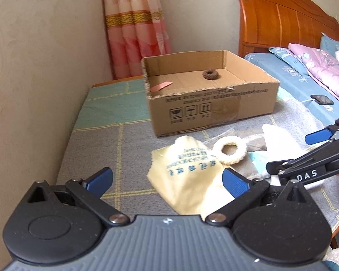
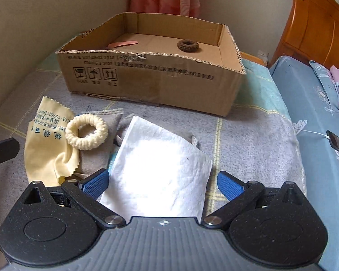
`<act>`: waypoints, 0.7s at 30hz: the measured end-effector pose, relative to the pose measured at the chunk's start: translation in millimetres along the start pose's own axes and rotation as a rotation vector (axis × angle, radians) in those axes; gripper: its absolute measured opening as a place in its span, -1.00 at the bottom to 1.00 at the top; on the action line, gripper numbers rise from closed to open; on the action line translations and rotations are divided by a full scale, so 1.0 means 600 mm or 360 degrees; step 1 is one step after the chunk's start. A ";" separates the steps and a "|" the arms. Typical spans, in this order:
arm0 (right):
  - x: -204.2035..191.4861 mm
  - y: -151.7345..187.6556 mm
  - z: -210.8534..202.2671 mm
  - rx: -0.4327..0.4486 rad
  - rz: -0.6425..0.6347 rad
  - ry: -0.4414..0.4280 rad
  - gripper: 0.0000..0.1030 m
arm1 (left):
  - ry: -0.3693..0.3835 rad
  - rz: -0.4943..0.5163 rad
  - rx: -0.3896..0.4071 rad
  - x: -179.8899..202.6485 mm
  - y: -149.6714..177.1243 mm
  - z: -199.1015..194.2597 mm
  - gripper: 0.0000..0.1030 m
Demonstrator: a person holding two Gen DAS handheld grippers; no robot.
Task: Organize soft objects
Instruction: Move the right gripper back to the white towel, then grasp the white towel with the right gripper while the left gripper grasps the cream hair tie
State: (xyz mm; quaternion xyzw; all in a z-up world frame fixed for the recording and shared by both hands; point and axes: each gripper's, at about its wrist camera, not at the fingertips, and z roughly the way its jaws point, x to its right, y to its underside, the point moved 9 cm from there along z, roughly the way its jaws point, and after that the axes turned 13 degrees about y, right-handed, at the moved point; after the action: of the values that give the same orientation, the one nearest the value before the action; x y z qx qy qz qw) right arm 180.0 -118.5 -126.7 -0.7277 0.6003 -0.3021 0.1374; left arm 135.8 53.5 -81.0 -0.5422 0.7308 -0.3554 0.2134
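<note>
A shallow cardboard box (image 1: 214,108) (image 2: 151,85) stands on the checked blanket; inside lie a brown scrunchie (image 1: 209,74) (image 2: 187,45) and a pink strip (image 1: 161,86) (image 2: 123,43). In front lie a yellow cloth with blue print (image 1: 187,176) (image 2: 47,149), a cream scrunchie (image 1: 229,149) (image 2: 86,132), a grey cloth (image 2: 101,151) and a white towel (image 2: 160,171) (image 1: 280,135). My left gripper (image 1: 167,183) is open over the yellow cloth's near edge. My right gripper (image 2: 161,186) is open, its fingers either side of the white towel; it also shows in the left wrist view (image 1: 314,149).
A grey wall runs along the left, with a pink curtain (image 1: 135,27) in the corner. A wooden headboard (image 1: 287,20), blue bedding (image 2: 309,117), a pink quilt (image 1: 323,70) and a phone on a cable (image 2: 337,145) lie to the right.
</note>
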 end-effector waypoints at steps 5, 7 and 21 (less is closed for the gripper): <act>0.033 0.020 0.010 -0.0044 0.0062 0.0004 1.00 | 0.0030 0.0037 -0.0020 0.019 -0.004 0.009 0.99; 0.043 0.028 0.014 -0.0056 0.0071 0.0018 1.00 | 0.0040 0.0058 -0.0029 0.026 -0.007 0.014 0.99; 0.071 0.054 0.026 0.0013 0.0079 -0.0039 1.00 | 0.0197 0.0352 -0.0043 0.096 -0.044 0.068 0.98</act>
State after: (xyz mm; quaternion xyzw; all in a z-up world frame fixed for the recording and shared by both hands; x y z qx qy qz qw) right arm 168.0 -169.5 -145.6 -0.7156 0.6152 -0.2922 0.1553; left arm 162.6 -17.0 -83.6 -0.4381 0.8027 -0.3525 0.1985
